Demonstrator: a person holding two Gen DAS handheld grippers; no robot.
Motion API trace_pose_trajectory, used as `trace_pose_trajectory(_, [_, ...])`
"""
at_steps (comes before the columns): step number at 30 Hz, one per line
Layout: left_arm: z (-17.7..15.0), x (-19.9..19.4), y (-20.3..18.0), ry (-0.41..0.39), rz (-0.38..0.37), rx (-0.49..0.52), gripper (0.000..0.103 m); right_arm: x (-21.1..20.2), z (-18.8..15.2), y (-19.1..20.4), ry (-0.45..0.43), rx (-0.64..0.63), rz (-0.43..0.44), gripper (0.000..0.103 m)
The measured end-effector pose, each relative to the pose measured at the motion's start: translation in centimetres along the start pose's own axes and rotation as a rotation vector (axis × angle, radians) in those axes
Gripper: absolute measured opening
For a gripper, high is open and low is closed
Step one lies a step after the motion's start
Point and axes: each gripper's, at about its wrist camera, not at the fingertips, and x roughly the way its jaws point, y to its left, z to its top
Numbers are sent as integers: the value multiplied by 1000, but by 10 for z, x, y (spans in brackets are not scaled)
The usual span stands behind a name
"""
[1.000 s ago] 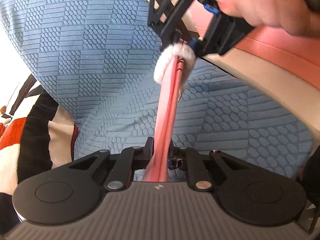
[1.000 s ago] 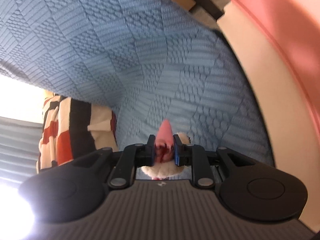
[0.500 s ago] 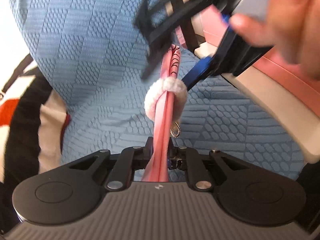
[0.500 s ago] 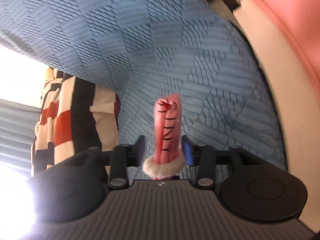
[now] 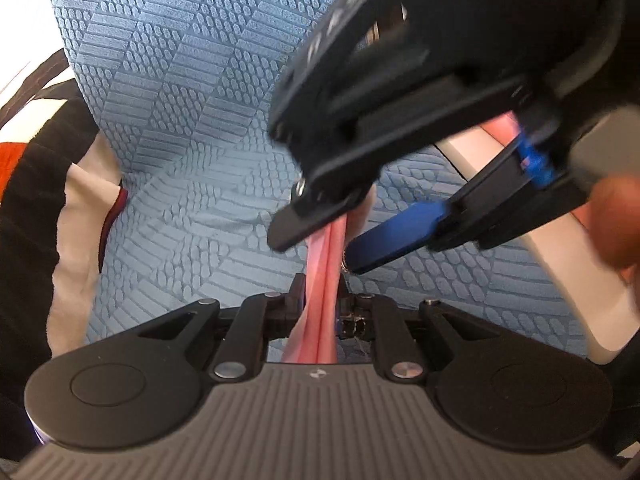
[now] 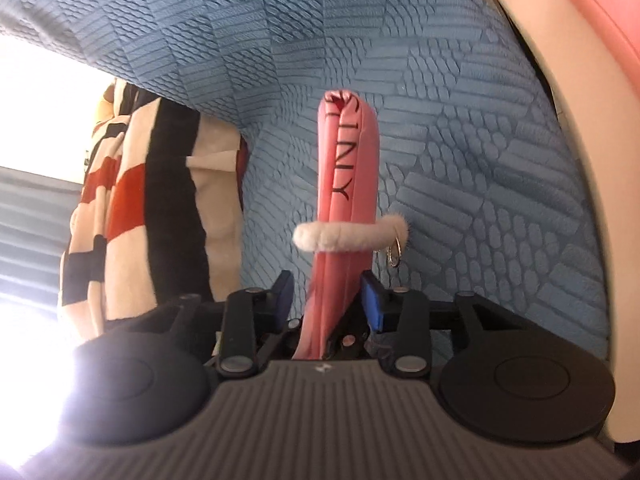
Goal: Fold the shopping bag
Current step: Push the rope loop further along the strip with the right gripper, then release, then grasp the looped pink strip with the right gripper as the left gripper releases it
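The left gripper (image 5: 322, 292) is pressed together on the pink shopping bag (image 5: 324, 320), which is folded into a narrow strip and rises out from between its fingers. Just beyond that pinch, the right gripper (image 5: 324, 246) straddles the same strip; its jaws have just been closing, yet the blue pads (image 6: 370, 300) stand apart from the pink fabric on either side, so it is spread, not gripping. Farther along the bag from the left gripper, a fluffy white band (image 6: 348, 236) rings the strip, with a small metal ring (image 6: 394, 254) hanging at its side. The bag's far end shows dark lettering. Behind the bag lies a blue textured cover (image 6: 460, 140), and off to its left a striped blanket (image 6: 120, 208).
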Motion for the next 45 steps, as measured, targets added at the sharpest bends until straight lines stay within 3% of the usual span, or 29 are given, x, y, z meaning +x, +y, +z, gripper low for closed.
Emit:
trace_pose_trajectory(2, [0, 0, 0, 7, -1, -6, 15, 3, -2, 0, -6, -3, -22, 28])
trace_pose_trajectory(7, [3, 1, 9, 24, -29, -61, 16, 5, -5, 4, -28, -24, -35, 23])
trace_pose_trajectory(12, [6, -8, 17, 24, -84, -110, 34, 4, -5, 6, -47, -46, -68, 14])
trace_pose_trajectory(15, [8, -19, 20, 14, -131, -136, 36, 1, -3, 4, -66, -42, -89, 12])
trace_pose_trajectory(20, [11, -38, 32, -9, -208, -210, 36, -9, 1, 4, -116, -48, -129, 12])
trace_pose_trajectory(25, [15, -53, 47, -46, -229, -283, 36, -19, 6, 7, -186, -88, -208, 12])
trace_pose_trajectory(35, [18, -47, 72, -29, -228, -356, 36, -35, -5, 23, -188, -163, -298, 12])
trace_pose_trajectory(38, [17, -47, 78, 7, -244, -363, 36, -42, -15, 23, -173, -155, -308, 12])
trace_pose_trajectory(41, [21, -53, 85, 40, -254, -410, 36, -54, -24, 29, -160, -175, -329, 12])
trace_pose_trajectory(45, [31, -73, 80, 38, -235, -394, 36, -77, -31, 45, -174, -211, -345, 12])
